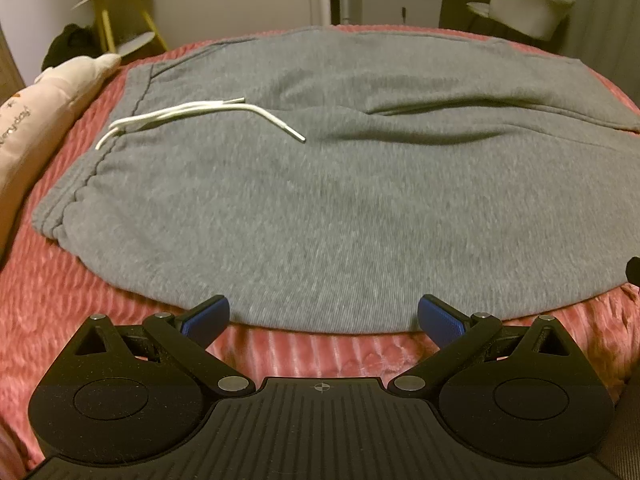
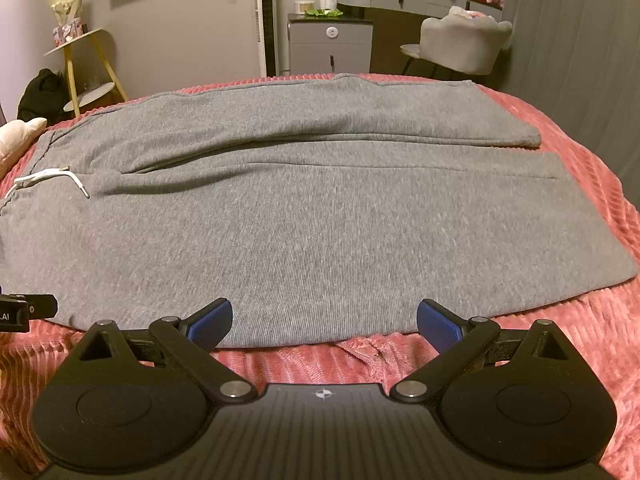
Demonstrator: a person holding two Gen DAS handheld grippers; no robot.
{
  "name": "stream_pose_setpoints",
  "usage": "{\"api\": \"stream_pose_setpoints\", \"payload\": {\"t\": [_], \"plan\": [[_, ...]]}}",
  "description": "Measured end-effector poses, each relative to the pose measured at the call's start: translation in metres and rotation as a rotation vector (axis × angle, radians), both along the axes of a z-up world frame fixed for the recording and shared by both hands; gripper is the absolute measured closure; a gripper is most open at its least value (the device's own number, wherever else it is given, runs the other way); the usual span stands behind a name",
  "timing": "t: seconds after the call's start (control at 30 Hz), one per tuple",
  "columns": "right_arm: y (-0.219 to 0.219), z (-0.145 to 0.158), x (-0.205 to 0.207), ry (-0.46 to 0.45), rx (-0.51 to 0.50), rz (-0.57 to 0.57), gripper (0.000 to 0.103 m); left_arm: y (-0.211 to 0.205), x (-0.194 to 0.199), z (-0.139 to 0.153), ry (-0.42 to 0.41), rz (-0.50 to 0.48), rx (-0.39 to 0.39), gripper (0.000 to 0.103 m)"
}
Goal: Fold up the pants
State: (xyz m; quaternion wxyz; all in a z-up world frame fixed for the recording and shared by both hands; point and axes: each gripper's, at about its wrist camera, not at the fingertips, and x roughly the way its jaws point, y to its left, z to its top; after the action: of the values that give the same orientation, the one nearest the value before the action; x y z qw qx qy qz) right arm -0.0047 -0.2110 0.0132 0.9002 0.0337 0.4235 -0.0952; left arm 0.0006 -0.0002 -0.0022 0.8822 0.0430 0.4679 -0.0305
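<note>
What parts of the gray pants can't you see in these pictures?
- Left wrist view: the leg ends of the pants are cut off by the right edge of the picture.
- Right wrist view: the waistband is cut off by the left edge; only part of the white drawstring shows.
- Both views: the underside is hidden against the pink blanket.

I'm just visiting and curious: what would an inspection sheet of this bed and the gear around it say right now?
Surface: pink ribbed bedspread, rumpled near the front edge.
Job's things: grey pants spread flat, legs side by side, waistband to the left; white drawstring lying loose on top.
Clutter: pink pillow at the bed's left edge.
Grippers: left gripper and right gripper both open, empty, at the pants' near edge.
Cables: nothing seen.
Surroundings: yellow side table, grey cabinet, grey chair.
</note>
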Motion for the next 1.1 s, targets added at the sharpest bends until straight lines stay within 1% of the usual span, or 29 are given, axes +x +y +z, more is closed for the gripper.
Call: {"api": "stream_pose_setpoints", "payload": {"t": [1.1], "plan": [[-0.0032, -0.0004, -0.0004, -0.001, 0.021, -0.010, 0.004, 0.0006, 0.0004, -0.0020, 0.010, 0.001, -0.001, 0.000]]}}
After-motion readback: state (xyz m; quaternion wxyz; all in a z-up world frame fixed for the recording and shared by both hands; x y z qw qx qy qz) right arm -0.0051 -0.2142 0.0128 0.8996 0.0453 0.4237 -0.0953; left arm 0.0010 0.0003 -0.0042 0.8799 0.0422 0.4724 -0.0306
